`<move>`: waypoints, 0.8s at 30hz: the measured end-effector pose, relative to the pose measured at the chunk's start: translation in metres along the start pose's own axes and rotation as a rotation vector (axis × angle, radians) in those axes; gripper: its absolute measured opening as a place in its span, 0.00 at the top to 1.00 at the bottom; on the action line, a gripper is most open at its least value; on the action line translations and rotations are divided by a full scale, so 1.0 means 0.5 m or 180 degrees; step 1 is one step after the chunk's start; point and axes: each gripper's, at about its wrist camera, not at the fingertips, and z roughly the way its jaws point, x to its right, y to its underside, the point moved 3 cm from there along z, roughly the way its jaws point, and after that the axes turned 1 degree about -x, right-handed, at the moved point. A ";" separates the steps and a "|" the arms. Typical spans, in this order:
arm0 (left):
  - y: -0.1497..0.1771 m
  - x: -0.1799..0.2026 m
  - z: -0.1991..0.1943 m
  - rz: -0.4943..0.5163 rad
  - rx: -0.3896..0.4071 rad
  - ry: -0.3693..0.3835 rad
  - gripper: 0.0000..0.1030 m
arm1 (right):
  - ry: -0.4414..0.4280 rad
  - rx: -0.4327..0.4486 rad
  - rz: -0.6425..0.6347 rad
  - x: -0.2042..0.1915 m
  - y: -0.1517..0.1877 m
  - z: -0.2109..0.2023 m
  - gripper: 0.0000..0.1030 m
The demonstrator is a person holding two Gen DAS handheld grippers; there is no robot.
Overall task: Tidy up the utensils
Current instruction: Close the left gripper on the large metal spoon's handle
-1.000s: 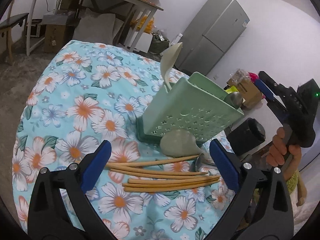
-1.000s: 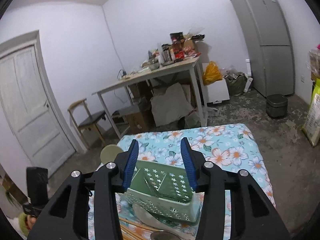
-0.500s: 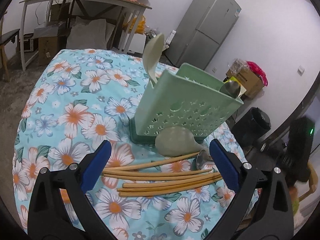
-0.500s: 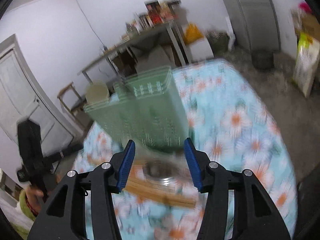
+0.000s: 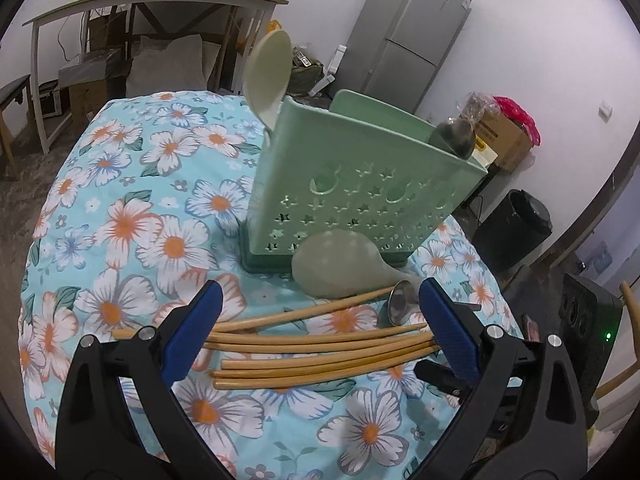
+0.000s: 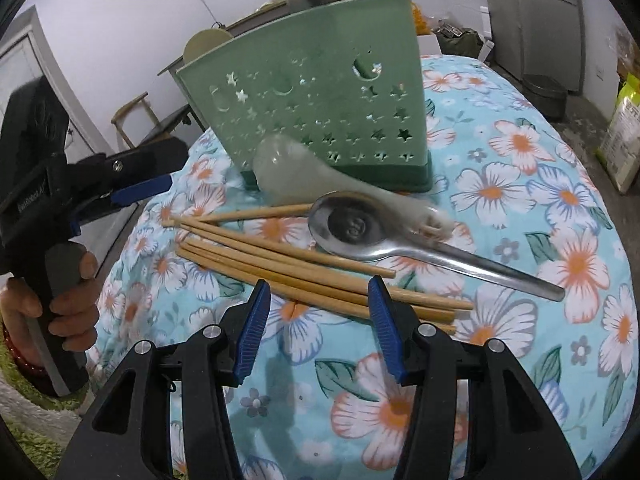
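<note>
Utensils loose on the floral tablecloth [image 5: 120, 216] before the green utensil holder [image 5: 360, 188], both grippers hovering with nothing in them.

The holder stands upright near the cloth's middle, a cream spoon [image 5: 267, 76] and a dark spoon [image 5: 454, 140] poking from its top. Against its base lies a pale rice paddle [image 6: 304, 172], its handle crossing the steel spoon [image 6: 400, 240]; the wooden chopsticks [image 6: 304, 268] lie bunched just beside (some touching the spoon's bowl). The left gripper [image 5: 320, 336] gapes wide above the chopsticks; the right gripper [image 6: 318, 320] is moderately spread at their near ends.
</note>
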 end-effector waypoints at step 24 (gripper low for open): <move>0.013 0.110 0.155 0.0386 -0.0870 0.0760 0.67 | -0.0012 0.0096 -0.0217 0.005 0.042 -0.008 0.51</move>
